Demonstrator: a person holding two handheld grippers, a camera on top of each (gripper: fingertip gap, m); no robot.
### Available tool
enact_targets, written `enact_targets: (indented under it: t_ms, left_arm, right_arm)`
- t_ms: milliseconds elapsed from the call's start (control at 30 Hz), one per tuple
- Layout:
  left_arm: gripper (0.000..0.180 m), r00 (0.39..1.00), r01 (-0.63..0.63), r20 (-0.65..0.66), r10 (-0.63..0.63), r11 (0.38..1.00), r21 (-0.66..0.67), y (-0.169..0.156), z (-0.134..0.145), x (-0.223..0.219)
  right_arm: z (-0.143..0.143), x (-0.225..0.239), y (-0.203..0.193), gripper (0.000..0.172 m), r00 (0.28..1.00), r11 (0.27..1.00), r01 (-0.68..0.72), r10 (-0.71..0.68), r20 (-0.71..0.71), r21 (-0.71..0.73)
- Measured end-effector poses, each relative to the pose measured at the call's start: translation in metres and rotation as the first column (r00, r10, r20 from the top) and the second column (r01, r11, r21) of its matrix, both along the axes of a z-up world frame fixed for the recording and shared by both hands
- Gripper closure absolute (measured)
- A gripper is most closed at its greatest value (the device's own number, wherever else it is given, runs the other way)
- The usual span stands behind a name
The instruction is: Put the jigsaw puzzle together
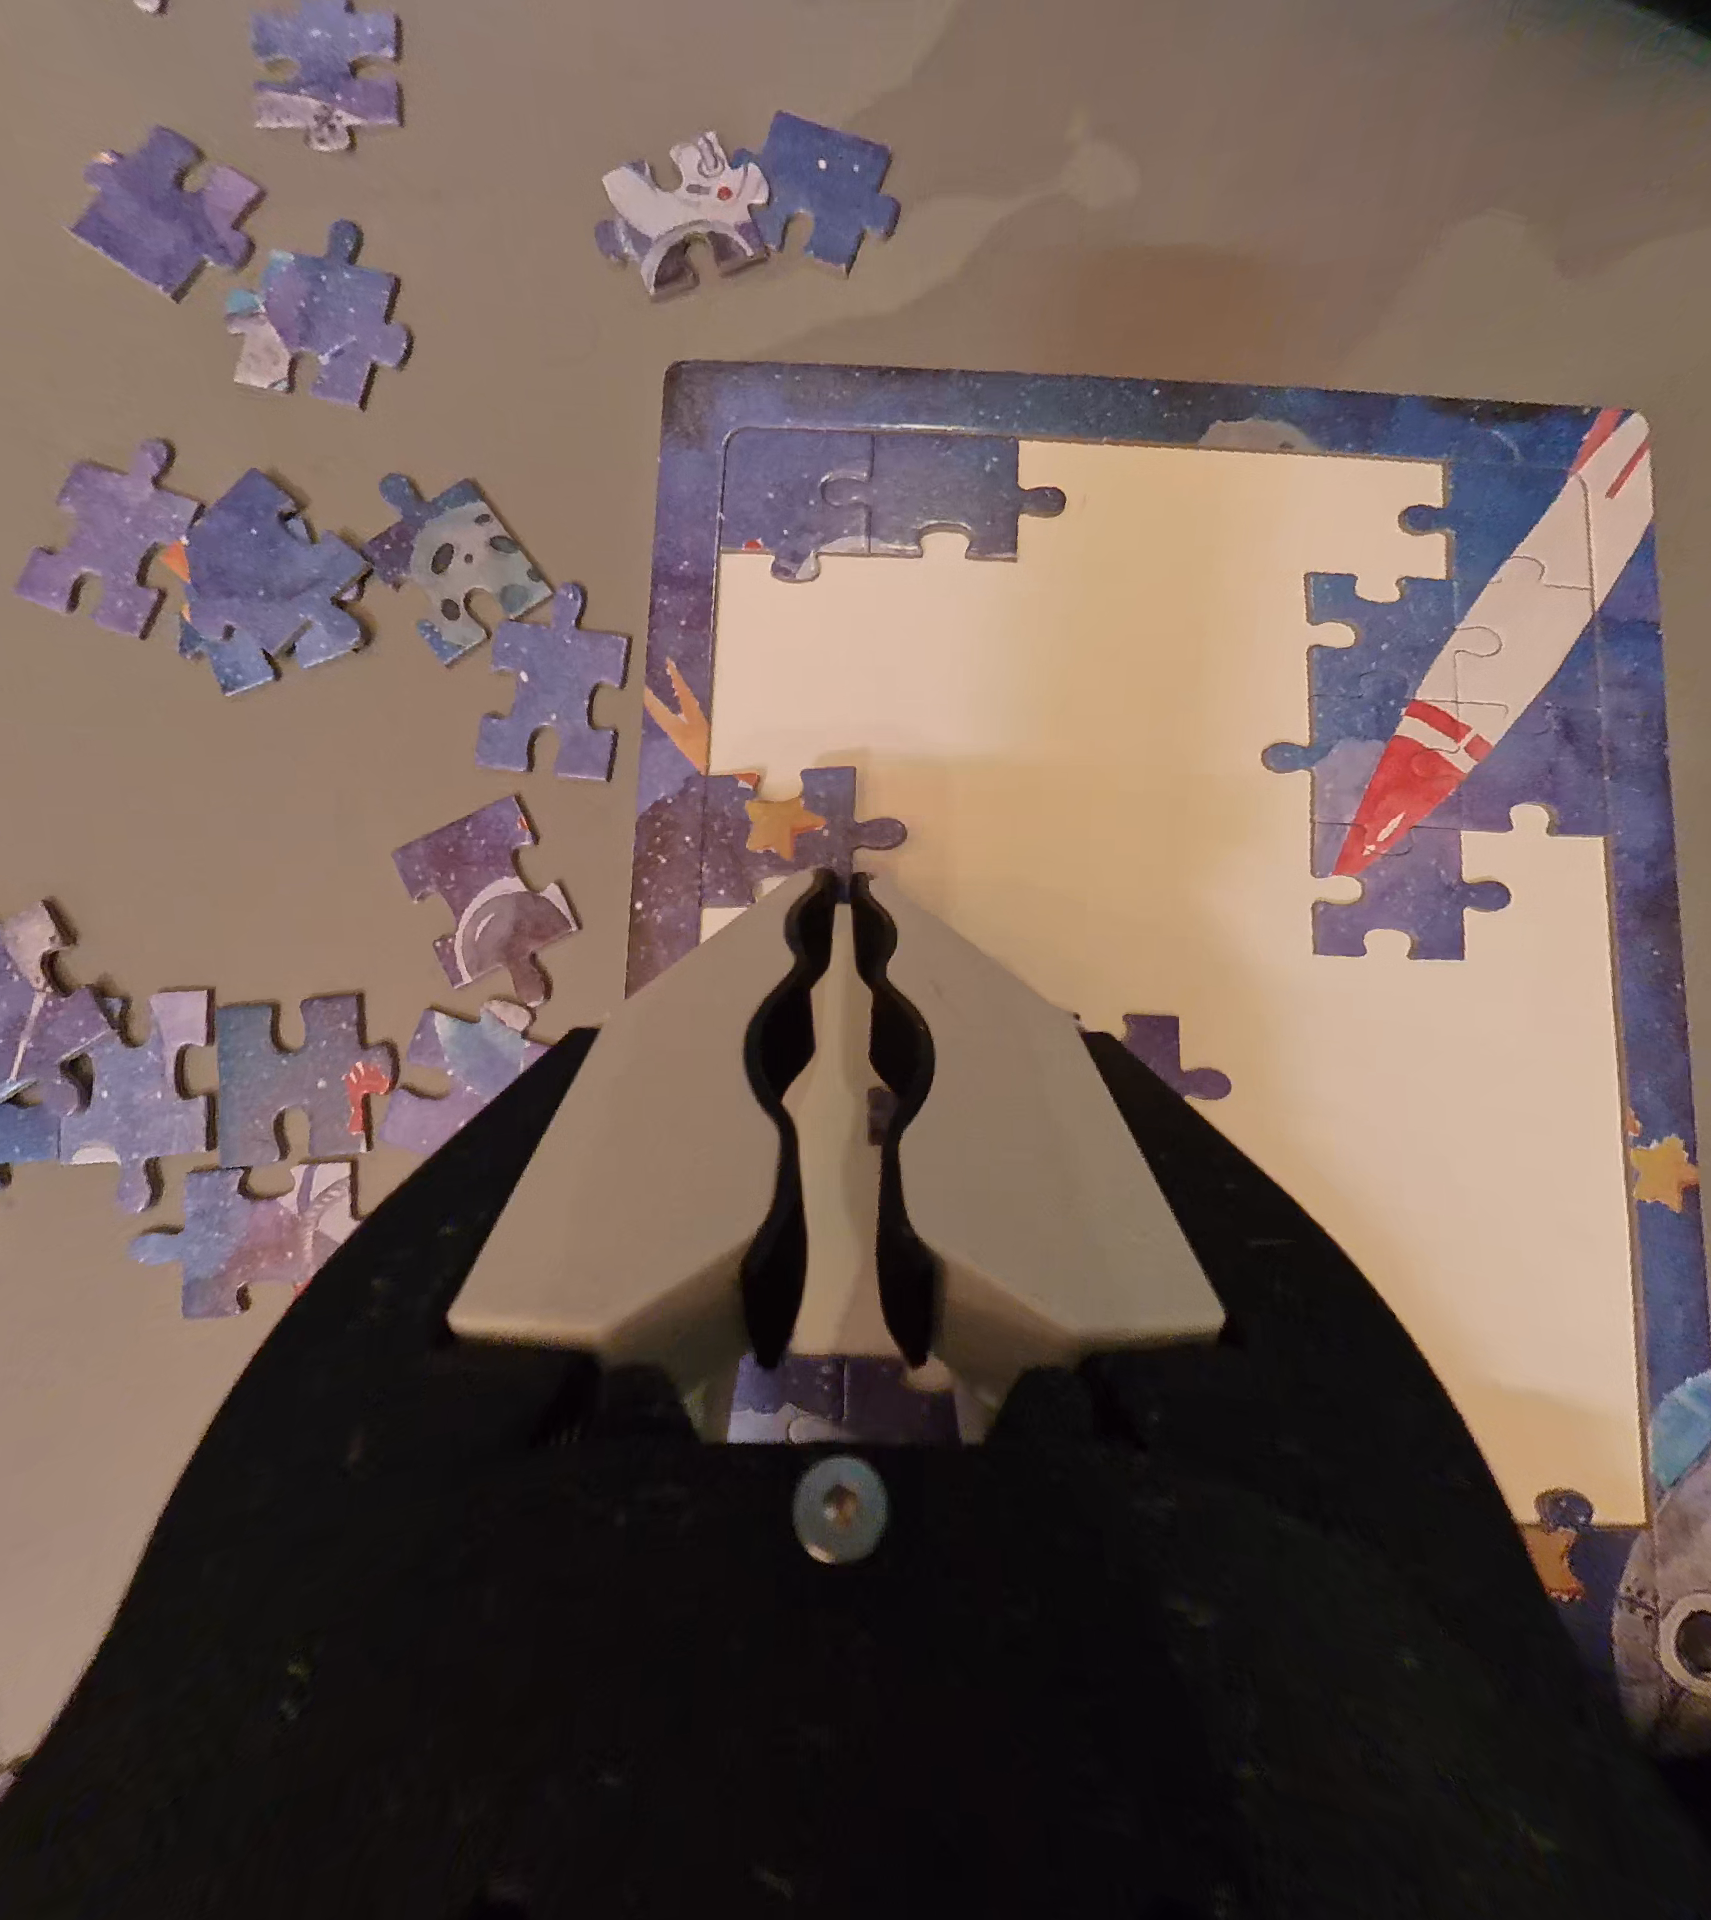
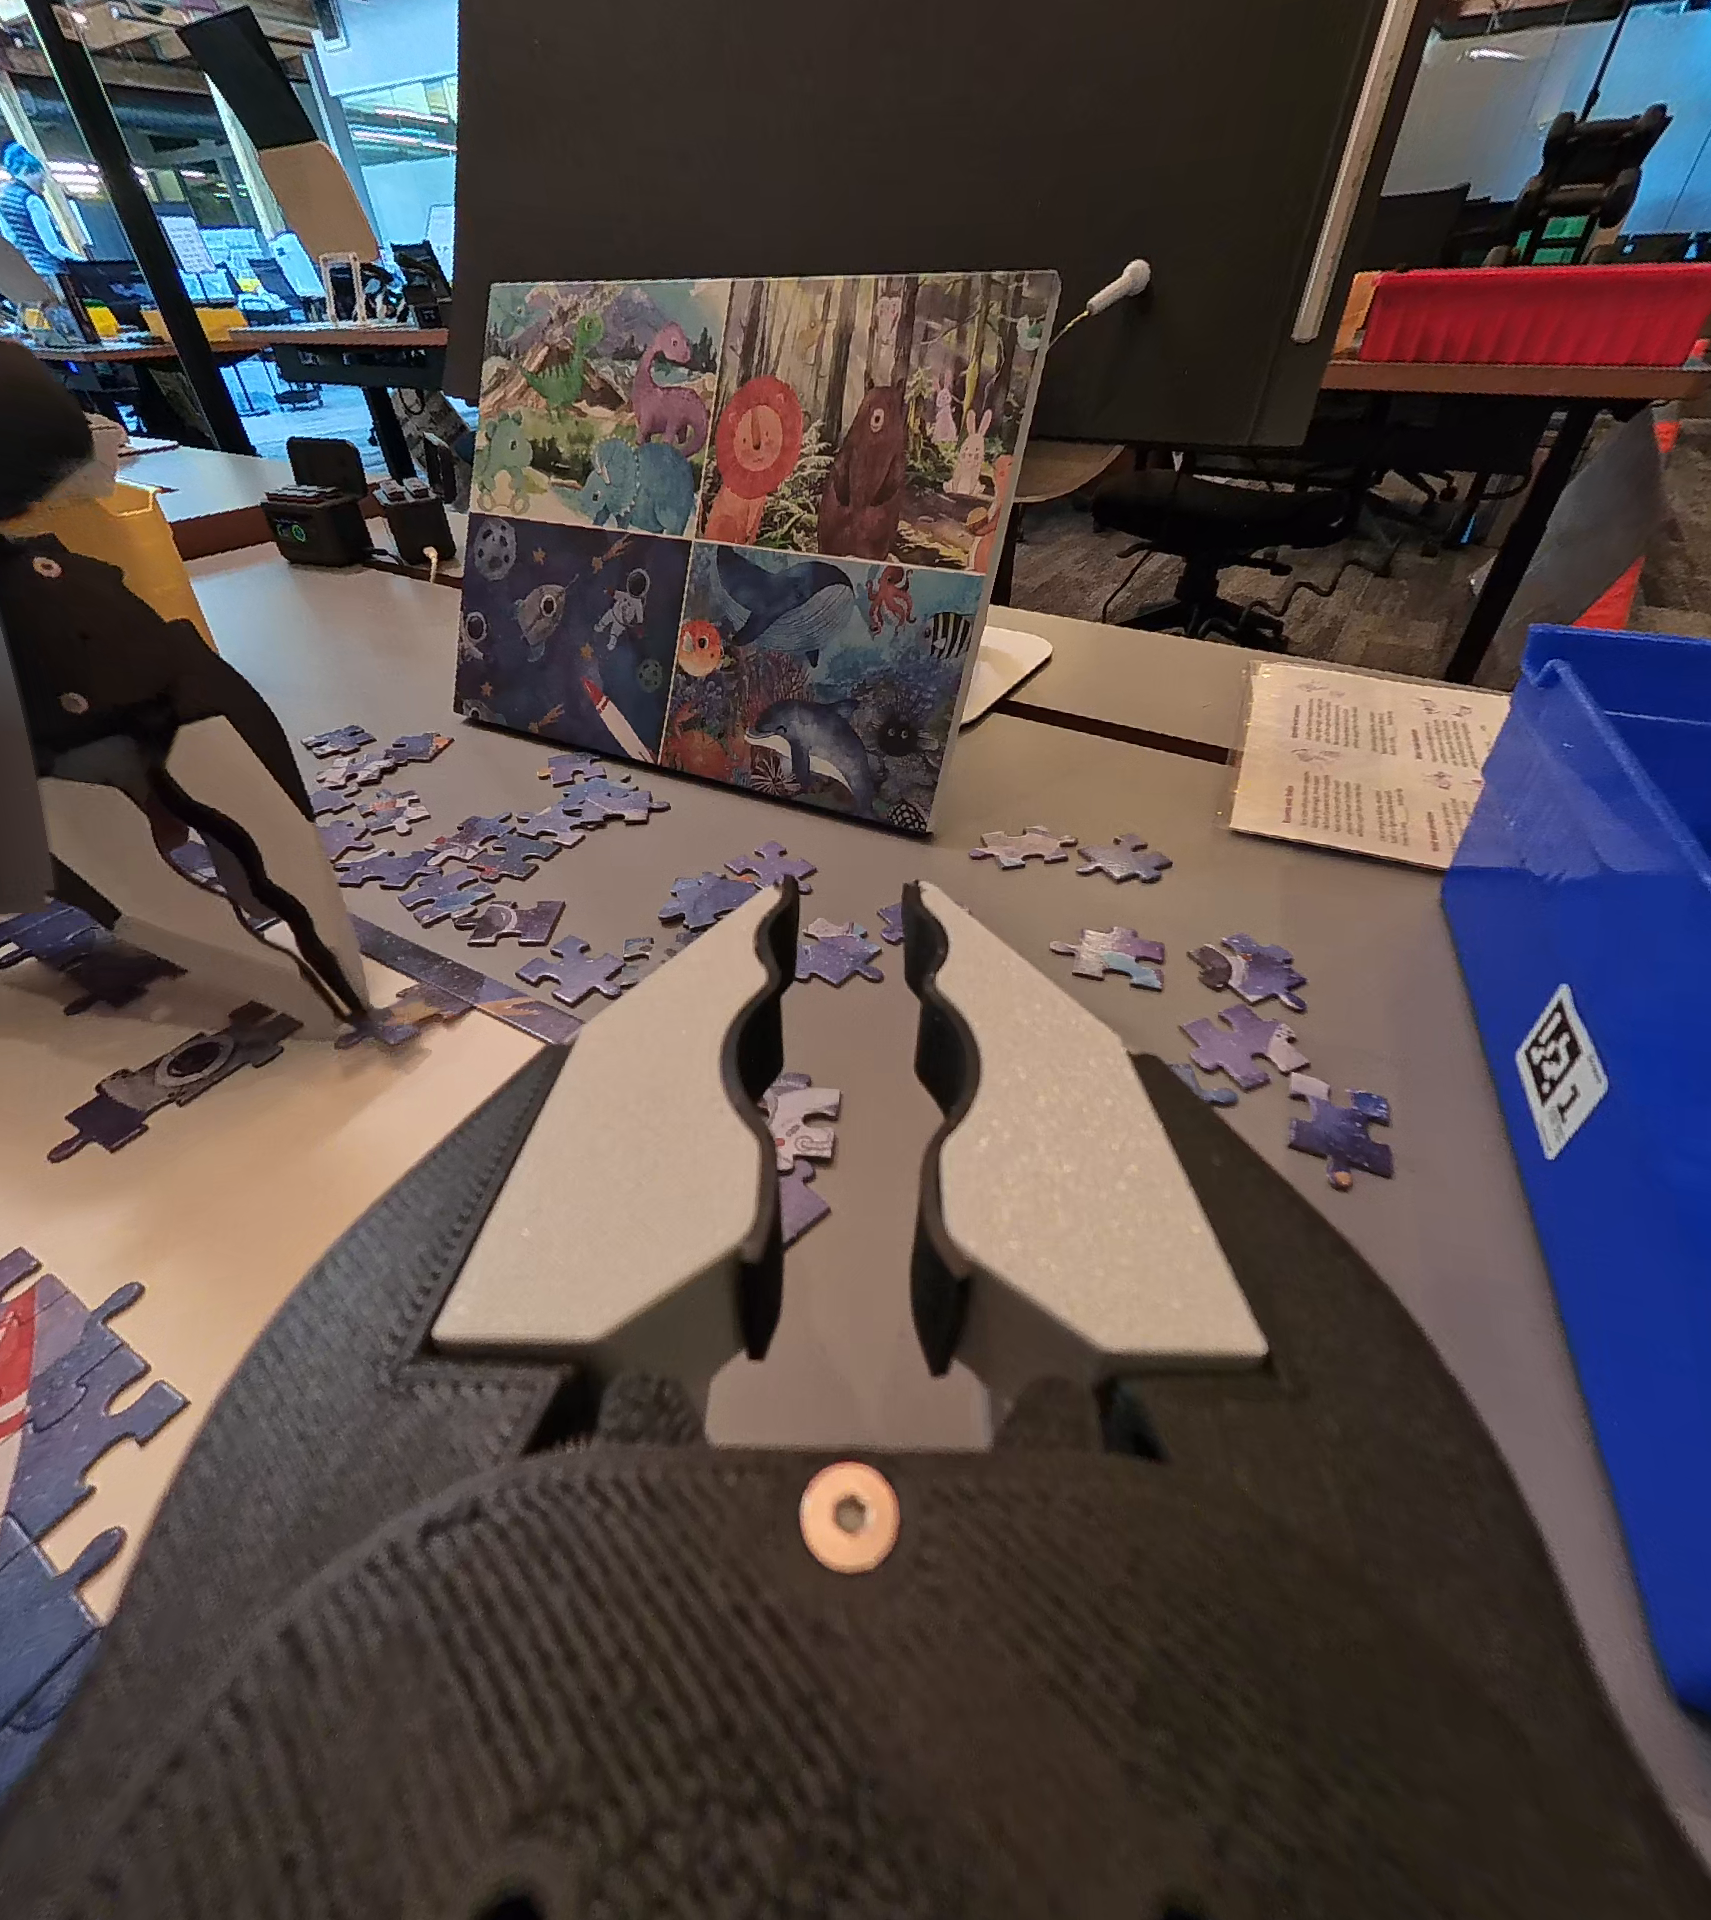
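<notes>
A: Two claws show. What is the left gripper [image 1: 843, 881] doing?

B: Its black fingertips [image 1: 816, 889] are drawn nearly together, set down on a purple puzzle piece with a gold star [image 1: 809, 823] lying at the left edge of the puzzle tray [image 1: 1651, 935] (whether they pinch it is unclear).

A: And the right gripper [image 2: 849, 896]?

B: It hangs narrowly parted and bare above loose puzzle pieces [image 2: 835, 958] on the grey table [image 2: 1038, 935], with a blue bin [image 2: 1661, 1039] beside it and a picture box [image 2: 757, 540] standing beyond.

Picture board [image 2: 747, 540]: stands upright on the grey table [image 2: 1090, 790], four animal and space scenes.
Blue bin [image 2: 1661, 1039]: at the right, a square-code sticker on its wall.
Printed sheet [image 2: 1360, 758]: flat beside the bin.
Red crate [image 2: 1537, 312]: far desk.
</notes>
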State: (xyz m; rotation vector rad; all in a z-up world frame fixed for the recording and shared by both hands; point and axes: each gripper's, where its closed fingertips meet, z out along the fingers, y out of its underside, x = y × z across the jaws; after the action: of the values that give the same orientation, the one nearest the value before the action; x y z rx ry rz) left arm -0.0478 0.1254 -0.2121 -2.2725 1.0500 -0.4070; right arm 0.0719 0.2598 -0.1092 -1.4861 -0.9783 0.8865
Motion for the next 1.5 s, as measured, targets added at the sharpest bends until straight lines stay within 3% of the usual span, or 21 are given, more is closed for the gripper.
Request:
enact_targets:
  t_ms: [133, 367, 700, 933, 1300, 1500]
  left_arm:
    - [0.180, 1.000, -0.004, 0.005, 0.004, 1.000, 0.005, 0.000, 0.002, -0.001]
    - [0.154, 1.000, -0.026, 0.001, 0.026, 1.000, 0.017, 0.006, -0.002, 0.001]
    - [0.168, 0.999, 0.042, 0.036, -0.040, 0.997, -0.058, -0.008, -0.006, 0.015]
    - [0.166, 0.999, -0.033, -0.012, 0.033, 0.998, -0.049, 0.000, -0.010, 0.000]
    - [0.172, 0.999, 0.036, 0.035, -0.035, 0.999, -0.030, -0.006, 0.000, 0.012]
    - [0.139, 0.997, -0.054, 0.052, 0.053, 0.999, 0.006, 0.007, 0.004, 0.008]
  right_arm:
    - [0.000, 0.000, 0.000, 0.154, 1.000, 1.000, 0.000, 0.000, -0.001, -0.001]
    - [0.000, 0.000, 0.000, 0.154, 1.000, 1.000, -0.002, 0.002, -0.002, -0.003]
    - [-0.001, 0.000, 0.000, 0.154, 1.000, 1.000, -0.002, 0.002, 0.004, -0.003]
    - [-0.001, -0.001, 0.000, 0.154, 1.000, 1.000, -0.001, 0.001, 0.004, -0.002]
    - [-0.001, 0.000, 0.000, 0.154, 1.000, 1.000, 0.000, 0.000, 0.007, 0.000]
    - [-0.001, -0.001, 0.000, 0.154, 1.000, 1.000, -0.001, 0.001, 0.008, 0.000]
